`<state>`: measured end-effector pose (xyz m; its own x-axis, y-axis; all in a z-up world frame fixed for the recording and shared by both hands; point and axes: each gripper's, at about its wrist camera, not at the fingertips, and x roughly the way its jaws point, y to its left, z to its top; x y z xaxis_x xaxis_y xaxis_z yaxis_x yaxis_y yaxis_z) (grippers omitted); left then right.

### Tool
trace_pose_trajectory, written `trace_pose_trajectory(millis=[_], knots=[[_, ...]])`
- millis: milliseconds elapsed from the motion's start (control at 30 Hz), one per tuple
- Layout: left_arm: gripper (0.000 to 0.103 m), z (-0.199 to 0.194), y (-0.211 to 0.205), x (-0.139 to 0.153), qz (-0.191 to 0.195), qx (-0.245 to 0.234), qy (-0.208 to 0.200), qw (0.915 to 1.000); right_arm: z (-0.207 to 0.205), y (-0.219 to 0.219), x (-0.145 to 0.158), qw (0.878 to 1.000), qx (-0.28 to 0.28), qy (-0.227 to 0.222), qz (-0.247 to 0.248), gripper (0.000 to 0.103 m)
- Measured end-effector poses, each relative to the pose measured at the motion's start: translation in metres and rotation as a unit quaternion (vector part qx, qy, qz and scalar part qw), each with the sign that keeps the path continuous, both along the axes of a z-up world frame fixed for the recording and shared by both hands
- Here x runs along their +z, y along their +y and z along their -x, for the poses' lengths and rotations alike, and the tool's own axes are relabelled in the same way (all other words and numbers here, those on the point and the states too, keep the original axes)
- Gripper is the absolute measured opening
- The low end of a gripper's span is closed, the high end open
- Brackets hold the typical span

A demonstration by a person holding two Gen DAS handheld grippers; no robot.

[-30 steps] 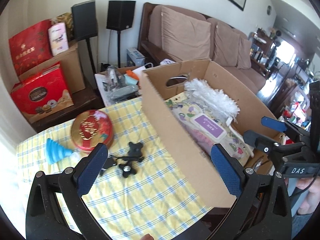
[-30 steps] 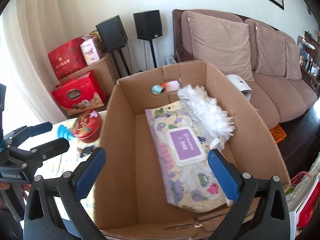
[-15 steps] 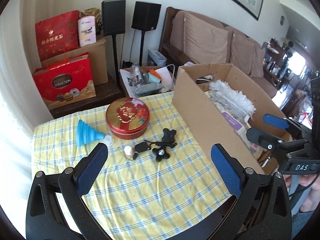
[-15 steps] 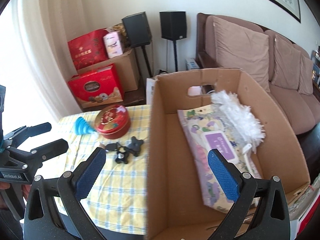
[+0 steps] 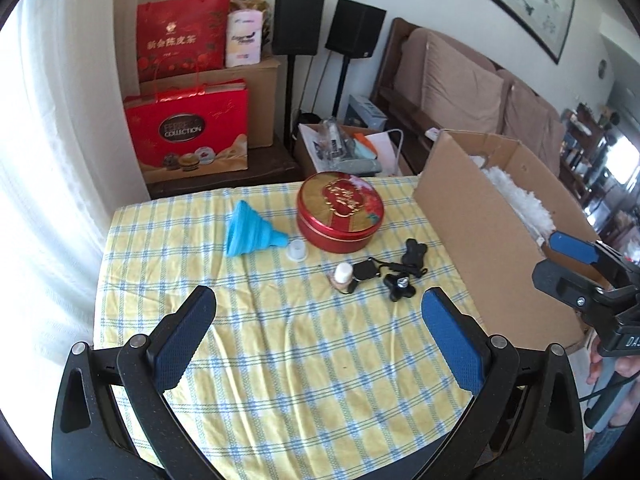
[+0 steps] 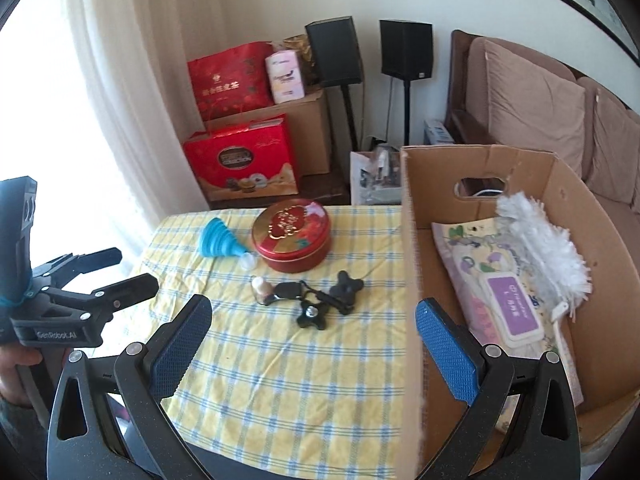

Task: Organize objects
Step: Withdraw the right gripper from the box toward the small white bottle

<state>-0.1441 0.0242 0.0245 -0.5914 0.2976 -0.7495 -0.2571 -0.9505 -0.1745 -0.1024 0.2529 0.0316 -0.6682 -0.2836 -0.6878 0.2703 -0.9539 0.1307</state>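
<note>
while the small things lie in a loose cluster near the middle of the table, the cardboard box point(image 6: 408, 248) stands at its right edge, open at the top. inside the box a pack of wipes point(image 6: 512, 304) with a purple lid lies flat, and a white fluffy duster point(image 6: 540, 236) rests along its far side, touching it. on the yellow checked tablecloth point(image 5: 304, 360) sits a round red tin point(image 5: 340, 212), lid on, and just left of it a blue folding funnel point(image 5: 250, 228) lies on its side, its narrow end pointing at a small white cap point(image 5: 297, 250). nearer the camera are a little bottle point(image 5: 343, 274) with a pale cap, a black strap piece point(image 5: 366, 270) touching it, and two black knobs point(image 5: 400, 286) close together (one of them shows a metal screw in its centre). the left gripper point(image 5: 316, 340) hovers above the cloth, its blue pads point(image 5: 184, 340) spread wide with nothing between them. the right gripper point(image 6: 312, 344) hangs over the near table edge beside the box wall, likewise spread wide and empty. a hand point(image 6: 20, 364) shows at the left gripper's handle. behind the table stand red gift bags point(image 5: 188, 132), two black speakers point(image 5: 298, 20) on stands and a brown sofa point(image 5: 460, 80).
</note>
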Motion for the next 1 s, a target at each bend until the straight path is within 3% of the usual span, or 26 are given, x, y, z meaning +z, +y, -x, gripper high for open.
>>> trace_pose_trajectory(millis=[200, 267, 333, 500, 633, 767, 1000], knots=[[0.101, 0.003, -0.017, -0.014, 0.001, 0.010, 0.002, 0.9999, 0.005, -0.023, -0.008, 1.000, 0.023, 0.000, -0.007, 0.100], [0.099, 0.004, -0.022, -0.020, -0.004, 0.012, 0.000, 0.9999, 0.008, -0.030, -0.013, 1.000, 0.030, -0.005, -0.008, 0.093], [0.094, 0.005, -0.025, -0.025, -0.006, 0.012, -0.003, 0.9999, 0.011, -0.036, -0.020, 0.999, 0.041, -0.016, -0.011, 0.071], [0.079, 0.009, -0.026, -0.043, -0.007, 0.003, -0.009, 0.9999, 0.023, -0.046, -0.042, 0.998, 0.045, -0.036, -0.011, 0.066], [0.065, 0.014, -0.026, -0.057, -0.011, -0.002, -0.020, 0.9997, 0.035, -0.048, -0.059, 0.998, 0.041, -0.050, -0.015, 0.050], [0.056, 0.019, -0.025, -0.072, -0.015, -0.007, -0.027, 0.9995, 0.043, -0.045, -0.075, 0.997, 0.034, -0.060, -0.017, 0.045], [0.056, 0.027, -0.025, -0.091, -0.028, -0.005, -0.027, 0.9992, 0.049, -0.043, -0.097, 0.997, 0.025, -0.063, -0.026, 0.044]])
